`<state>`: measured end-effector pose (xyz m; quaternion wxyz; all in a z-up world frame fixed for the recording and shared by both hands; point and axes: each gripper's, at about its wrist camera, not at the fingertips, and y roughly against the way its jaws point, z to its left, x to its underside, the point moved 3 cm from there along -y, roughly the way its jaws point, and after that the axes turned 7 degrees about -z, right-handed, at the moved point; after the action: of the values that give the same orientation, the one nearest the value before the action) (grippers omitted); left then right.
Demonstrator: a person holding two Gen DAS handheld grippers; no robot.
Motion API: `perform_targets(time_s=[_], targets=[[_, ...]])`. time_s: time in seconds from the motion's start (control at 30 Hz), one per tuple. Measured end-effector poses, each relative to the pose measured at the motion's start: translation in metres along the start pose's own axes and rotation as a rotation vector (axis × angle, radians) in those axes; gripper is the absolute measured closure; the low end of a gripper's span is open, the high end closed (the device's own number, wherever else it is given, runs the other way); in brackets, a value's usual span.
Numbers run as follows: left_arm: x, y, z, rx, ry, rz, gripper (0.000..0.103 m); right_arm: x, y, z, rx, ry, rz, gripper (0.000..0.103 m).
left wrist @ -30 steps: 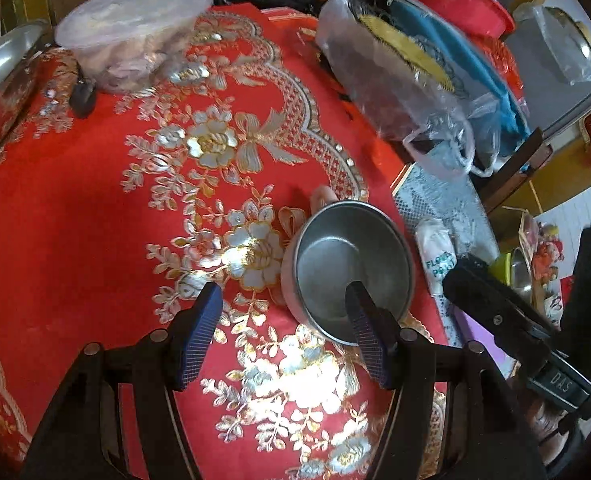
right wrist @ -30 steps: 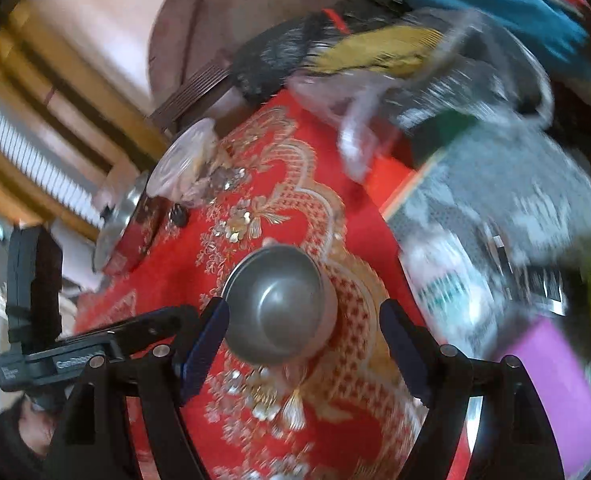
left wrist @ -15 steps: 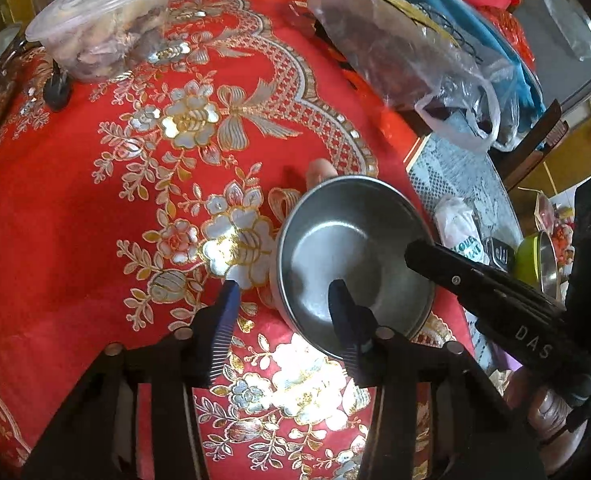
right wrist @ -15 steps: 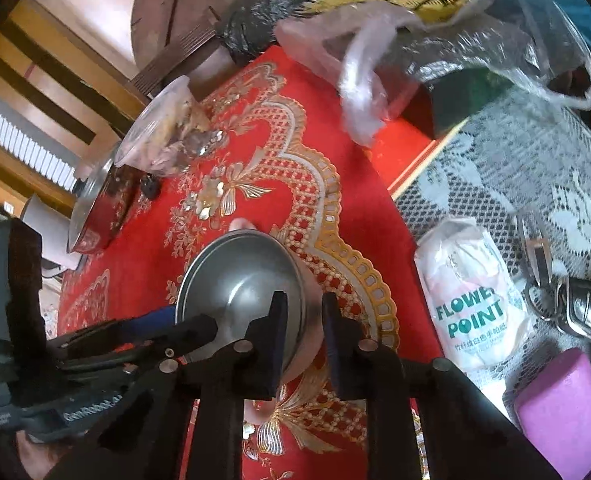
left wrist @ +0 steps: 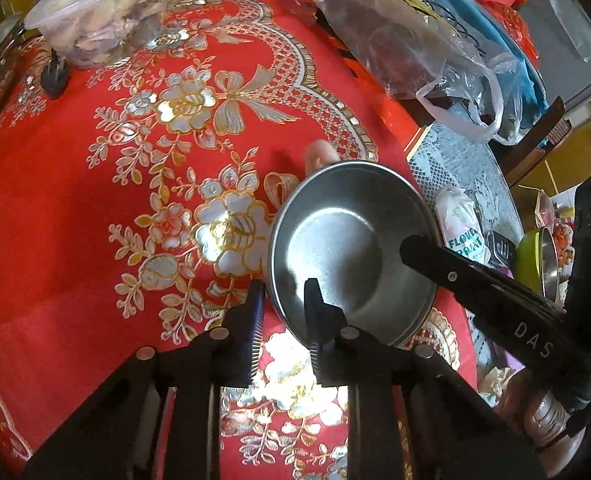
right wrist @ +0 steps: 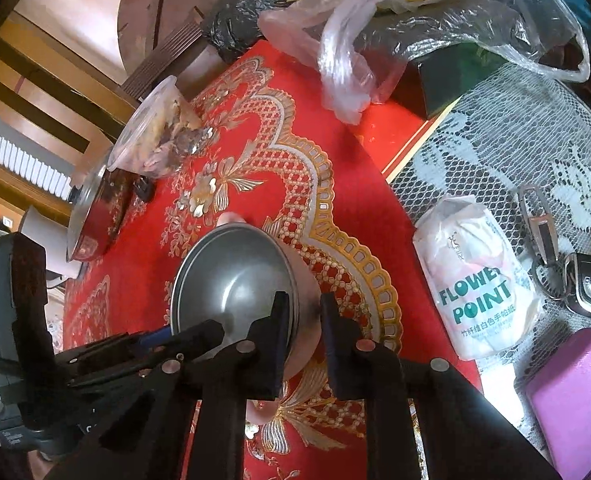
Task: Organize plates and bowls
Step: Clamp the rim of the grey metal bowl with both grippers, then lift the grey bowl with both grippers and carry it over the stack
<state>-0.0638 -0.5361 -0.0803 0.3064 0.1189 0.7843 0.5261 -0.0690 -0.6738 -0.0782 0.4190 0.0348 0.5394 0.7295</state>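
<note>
A steel bowl (left wrist: 351,248) sits inside a pink bowl on the red embroidered cloth (left wrist: 95,208). My left gripper (left wrist: 285,312) is shut on the steel bowl's near-left rim, one finger inside and one outside. My right gripper (right wrist: 303,316) is shut on the right wall of the bowls (right wrist: 235,284), one finger inside the steel bowl, the other outside the pink wall. The right gripper's finger shows in the left wrist view (left wrist: 447,268) across the bowl. The pink bowl is mostly hidden; a pink edge (left wrist: 319,154) shows behind.
A clear lidded container (left wrist: 99,8) stands far left. Plastic bags (left wrist: 407,52) lie far right over baskets. A tissue pack (right wrist: 475,280), keys (right wrist: 587,284) and a purple block (right wrist: 575,392) lie on the lace cloth. A green steel-lined bowl (left wrist: 543,256) sits right.
Both grippers closed in from open: the right one first, then the left one, onto the bowl's rim. The bowls look slightly nearer and tilted.
</note>
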Motion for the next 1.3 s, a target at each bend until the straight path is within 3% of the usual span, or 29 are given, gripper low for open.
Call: perform_targets(time_s=[0.37, 0.6, 1.0, 1.3], targets=[[0.016, 0.037, 0.014, 0.008, 0.037, -0.021, 0.088, 0.007, 0.019, 0.015, -0.04, -0.021, 0.012, 0.088], [0.029, 0.066, 0.036, 0.007, 0.081, -0.051, 0.088, 0.017, 0.031, 0.044, -0.07, 0.027, 0.025, 0.088], [0.063, 0.125, 0.099, -0.013, 0.157, -0.102, 0.088, 0.052, 0.04, 0.124, -0.099, 0.111, 0.046, 0.088], [0.097, 0.19, 0.164, -0.059, 0.244, -0.141, 0.088, 0.088, 0.052, 0.212, -0.147, 0.197, 0.056, 0.087]])
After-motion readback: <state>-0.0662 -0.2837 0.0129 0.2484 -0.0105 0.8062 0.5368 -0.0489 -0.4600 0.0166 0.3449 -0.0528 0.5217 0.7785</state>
